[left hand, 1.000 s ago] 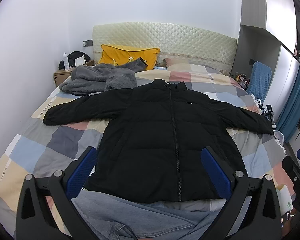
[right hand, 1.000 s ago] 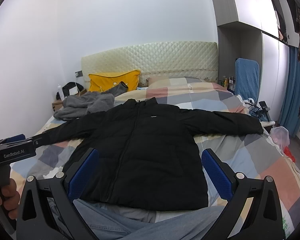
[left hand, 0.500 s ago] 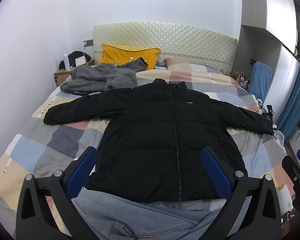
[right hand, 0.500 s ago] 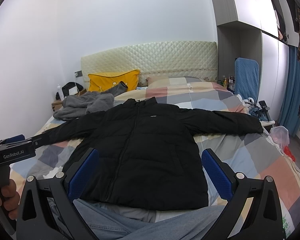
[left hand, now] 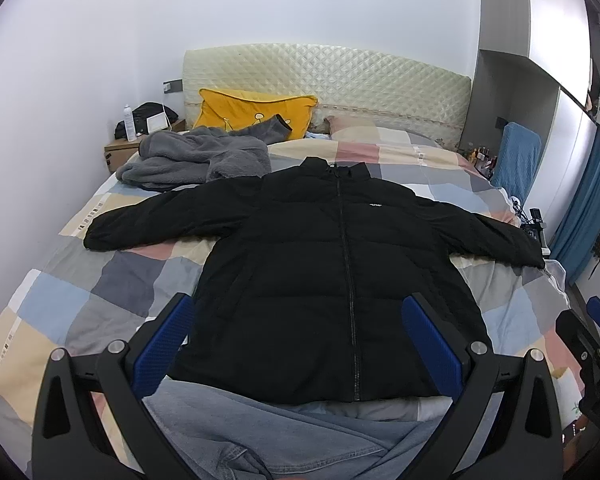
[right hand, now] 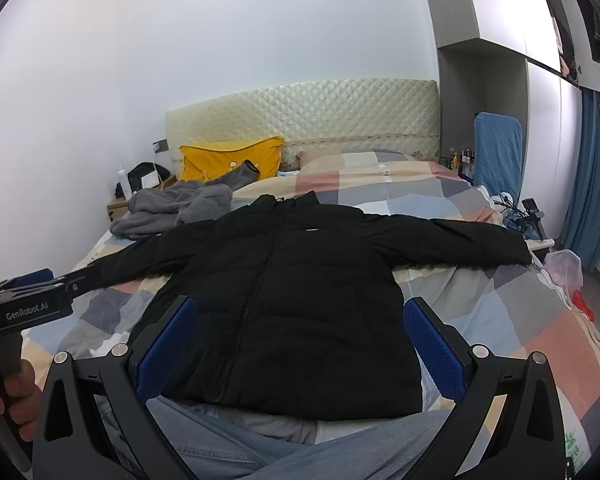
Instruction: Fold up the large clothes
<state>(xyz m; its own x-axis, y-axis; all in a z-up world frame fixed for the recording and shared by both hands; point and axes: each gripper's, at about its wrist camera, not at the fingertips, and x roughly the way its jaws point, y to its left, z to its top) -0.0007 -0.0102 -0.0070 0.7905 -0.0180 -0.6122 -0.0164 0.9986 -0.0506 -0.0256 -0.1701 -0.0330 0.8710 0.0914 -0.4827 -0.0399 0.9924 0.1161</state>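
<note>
With the black jacket [left hand: 332, 272] spread flat and face up on the patchwork bed [left hand: 112, 280], zipped shut, both sleeves stretched straight out to the sides, nothing of the fold looks begun yet, and the opening move is there for the taking. The left tongs [left hand: 298, 336] hang above the hem, both blue pads wide apart and gripping nothing; the right tongs [right hand: 300, 336] sit beside them at much the same height, equally spread and equally empty. Both point forward along the bed toward the headboard [left hand: 328, 80], held low and fairly level, with the person's jeans [left hand: 260, 432] showing right under them. In the right view the left hand [right hand: 8, 396] is wrapped round its handle, off to the side. To do this well, the likely play is a sleeve first: pinch the left sleeve [left hand: 156, 220] close to the cuff, lift only enough to clear the padding, and carry it across the chest so it lands flat. The jacket is puffy, so a shallow pinch could slip; a deeper bite is wiser. The grey fleece [left hand: 196, 160] lies just beyond the left shoulder, so the sleeve should go inward, not up toward it.
</note>
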